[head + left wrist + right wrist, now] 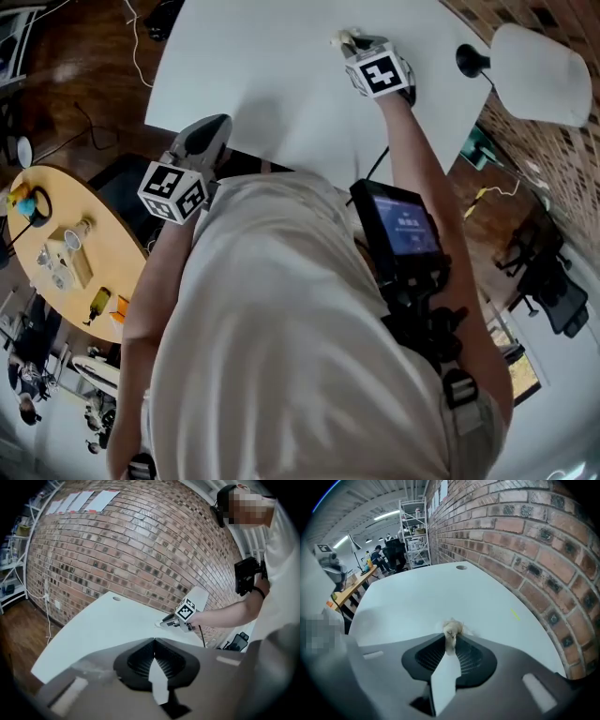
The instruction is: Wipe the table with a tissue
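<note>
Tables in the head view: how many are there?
2. A white table ahead of the person; an oval wooden table at the left, carrying small things. The person's body may hide others.

Even daylight (strong fisheye edges)

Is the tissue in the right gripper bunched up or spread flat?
Bunched up: the tissue is a small wad pinched by the right gripper.

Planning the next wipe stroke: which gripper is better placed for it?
Right. The right gripper is shut on the tissue, out over the white table; the left gripper is shut, empty, by the near edge.
</note>
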The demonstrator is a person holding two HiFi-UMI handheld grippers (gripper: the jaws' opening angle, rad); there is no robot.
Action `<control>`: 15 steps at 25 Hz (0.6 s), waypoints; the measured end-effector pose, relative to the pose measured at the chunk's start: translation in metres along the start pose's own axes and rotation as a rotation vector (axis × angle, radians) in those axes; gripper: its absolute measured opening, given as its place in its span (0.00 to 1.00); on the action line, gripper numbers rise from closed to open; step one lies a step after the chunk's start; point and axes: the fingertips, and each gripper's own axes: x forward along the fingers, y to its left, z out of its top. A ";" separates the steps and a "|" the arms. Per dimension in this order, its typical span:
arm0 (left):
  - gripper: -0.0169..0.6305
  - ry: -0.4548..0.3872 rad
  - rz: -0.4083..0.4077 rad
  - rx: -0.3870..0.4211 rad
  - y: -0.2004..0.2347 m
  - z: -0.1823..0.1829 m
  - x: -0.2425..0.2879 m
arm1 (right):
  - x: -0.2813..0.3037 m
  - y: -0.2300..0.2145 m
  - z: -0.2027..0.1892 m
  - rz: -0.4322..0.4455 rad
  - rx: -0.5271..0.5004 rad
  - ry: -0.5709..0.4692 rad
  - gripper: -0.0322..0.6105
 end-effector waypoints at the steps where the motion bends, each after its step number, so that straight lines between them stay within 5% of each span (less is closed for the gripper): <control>1: 0.04 0.002 0.006 -0.004 -0.001 -0.003 -0.002 | 0.002 -0.003 -0.003 -0.006 0.006 0.016 0.16; 10: 0.04 -0.028 0.050 -0.010 0.010 -0.007 -0.017 | 0.030 0.024 -0.007 0.035 -0.024 0.150 0.16; 15: 0.04 -0.007 0.017 0.010 -0.010 -0.014 -0.006 | 0.021 0.033 -0.014 -0.033 -0.130 0.264 0.16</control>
